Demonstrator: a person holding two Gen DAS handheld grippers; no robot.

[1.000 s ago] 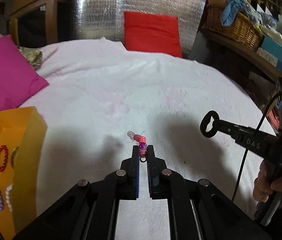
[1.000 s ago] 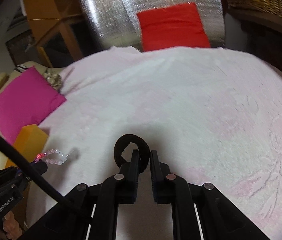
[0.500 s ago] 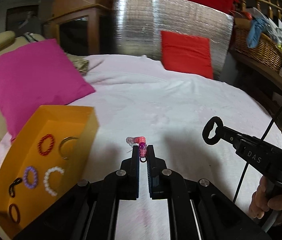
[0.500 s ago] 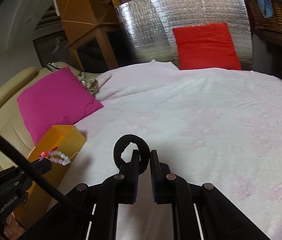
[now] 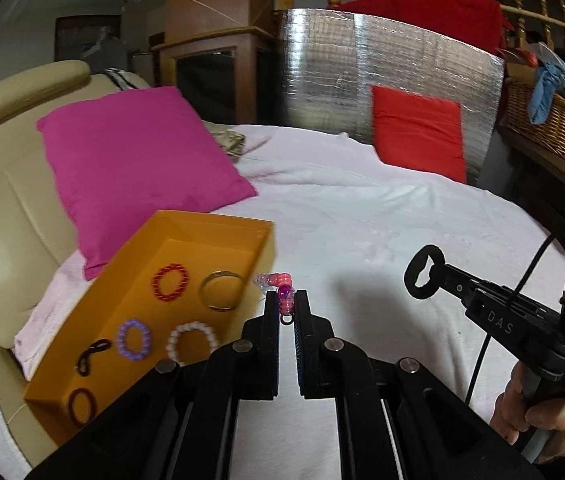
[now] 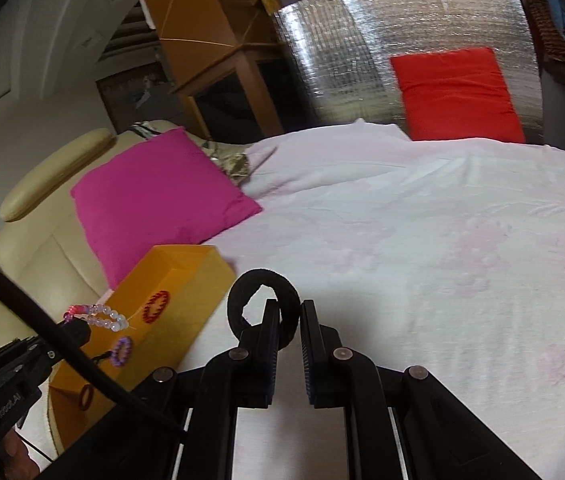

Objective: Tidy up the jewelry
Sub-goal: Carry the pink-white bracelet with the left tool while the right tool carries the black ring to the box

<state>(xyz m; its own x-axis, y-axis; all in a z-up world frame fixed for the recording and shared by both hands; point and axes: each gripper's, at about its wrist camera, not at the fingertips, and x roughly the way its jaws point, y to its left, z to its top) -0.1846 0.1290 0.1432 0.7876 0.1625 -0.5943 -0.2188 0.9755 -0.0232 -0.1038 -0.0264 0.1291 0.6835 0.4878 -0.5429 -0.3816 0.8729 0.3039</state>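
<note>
**Two bracelets bound for the tray**

Beside the orange tray (image 5: 154, 240), the left gripper (image 5: 286, 300) pinches a pink beaded bracelet (image 5: 278, 282); the right gripper (image 6: 286, 312) clamps a black band (image 6: 260, 304). Thin grips risk slipping, dropping either piece onto the white bedcover (image 5: 382, 220).

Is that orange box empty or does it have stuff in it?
Not empty. The orange box holds several bracelets, including a red beaded one and a metal ring.

Reads "DAS" on the right gripper (image 5: 426, 278) body; "GenRobot.AI", partly blurred, on the left gripper (image 6: 76, 326) housing.
</note>
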